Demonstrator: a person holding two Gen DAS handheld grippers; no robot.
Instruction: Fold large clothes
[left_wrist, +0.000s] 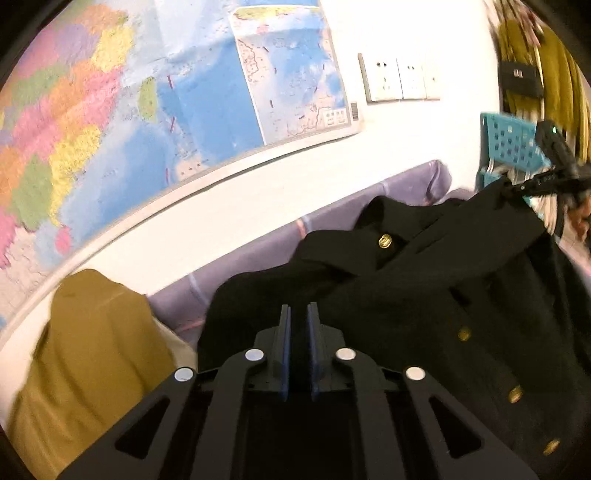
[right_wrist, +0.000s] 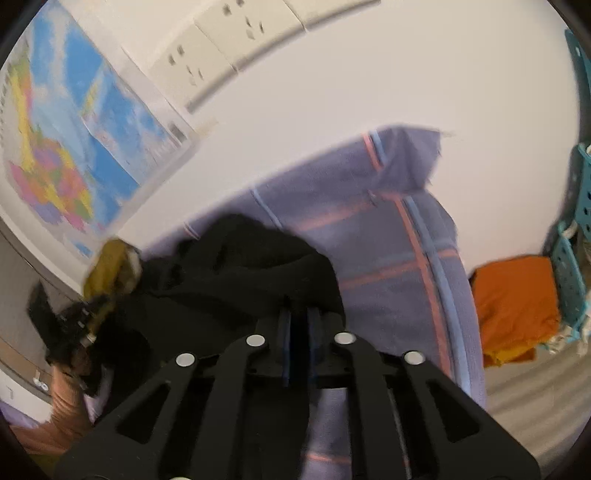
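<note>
While both grippers' jaws clamp the black coat (left_wrist: 424, 295) — left gripper (left_wrist: 299, 314), right gripper (right_wrist: 300, 317) — lift evenly, keeping the cloth taut.

so the coat (left_wrist: 424, 295) is spread on the bed sheet (left_wrist: 258, 251), which runs along the wall. the map (left_wrist: 147, 110) hangs on that wall above the bed, with the wall sockets (left_wrist: 400, 77) just right of it. a folded garment (left_wrist: 92, 362) sits left of the coat. off past the bed's right end there's a basket (left_wrist: 511, 142), and another garment (right_wrist: 517, 306) lies beside it
</note>
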